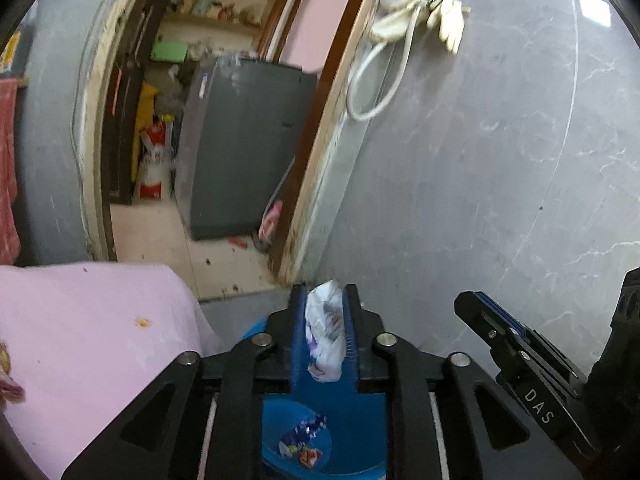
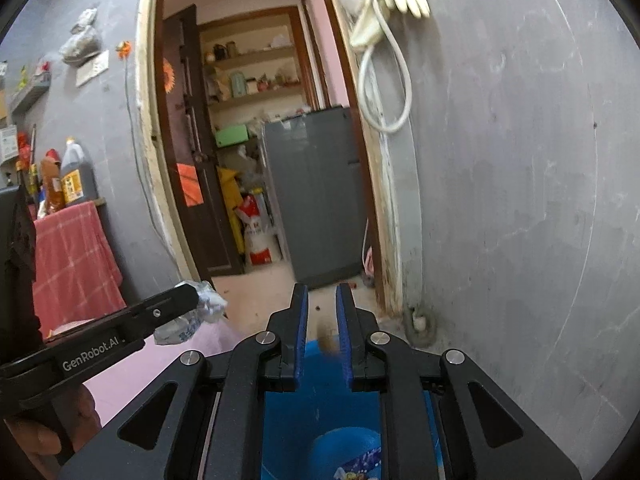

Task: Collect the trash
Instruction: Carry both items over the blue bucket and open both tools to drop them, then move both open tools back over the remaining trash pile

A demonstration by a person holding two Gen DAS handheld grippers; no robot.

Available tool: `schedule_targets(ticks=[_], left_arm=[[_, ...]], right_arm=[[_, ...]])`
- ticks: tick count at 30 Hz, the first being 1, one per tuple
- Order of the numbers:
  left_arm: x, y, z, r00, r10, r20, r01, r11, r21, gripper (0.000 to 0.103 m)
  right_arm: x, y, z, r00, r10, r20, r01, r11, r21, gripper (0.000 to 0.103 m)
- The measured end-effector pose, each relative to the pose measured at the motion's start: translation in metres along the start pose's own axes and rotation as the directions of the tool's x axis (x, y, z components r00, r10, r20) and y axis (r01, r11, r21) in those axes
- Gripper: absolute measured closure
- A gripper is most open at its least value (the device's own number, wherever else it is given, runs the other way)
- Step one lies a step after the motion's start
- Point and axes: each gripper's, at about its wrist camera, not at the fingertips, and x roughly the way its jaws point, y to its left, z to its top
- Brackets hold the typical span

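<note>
My left gripper is shut on a crumpled white plastic wrapper and holds it above a blue trash bin. Colourful wrappers lie at the bin's bottom. The left gripper also shows in the right wrist view with the wrapper between its fingers. My right gripper is slightly open above the same blue bin; a small blurred brown scrap is in the gap between its pads, seemingly loose. The right gripper shows at the right edge of the left wrist view.
A pink cloth-covered surface lies left of the bin. A grey wall stands right, with a hanging cable and gloves. An open doorway leads to a room with a grey fridge. A red checked towel hangs at left.
</note>
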Motion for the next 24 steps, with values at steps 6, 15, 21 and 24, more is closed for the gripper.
schedule_targets(ticks=[6, 15, 21, 24], left_arm=[[0.004, 0.008, -0.003, 1.0, -0.016, -0.016, 0.016, 0.999, -0.038, 0.068], [-0.034, 0.022, 0.011, 0.999, 0.021, 0.045, -0.018, 0.998, -0.061, 0.044], [-0.086, 0.045, 0.02, 0.983, 0.1, 0.156, -0.087, 0.992, -0.091, 0.006], [-0.112, 0.057, 0.024, 0.967, 0.15, 0.203, -0.134, 0.987, -0.092, 0.002]], right_arm=[[-0.003, -0.006, -0.004, 1.0, -0.001, -0.011, 0.001, 1.0, 0.027, 0.076], [-0.025, 0.007, 0.012, 0.998, 0.018, 0.065, -0.018, 1.0, 0.001, 0.054], [-0.04, 0.032, 0.028, 0.989, 0.062, 0.134, -0.059, 0.998, -0.023, 0.024], [-0.048, 0.048, 0.035, 0.983, 0.09, 0.158, -0.085, 0.996, -0.039, 0.018]])
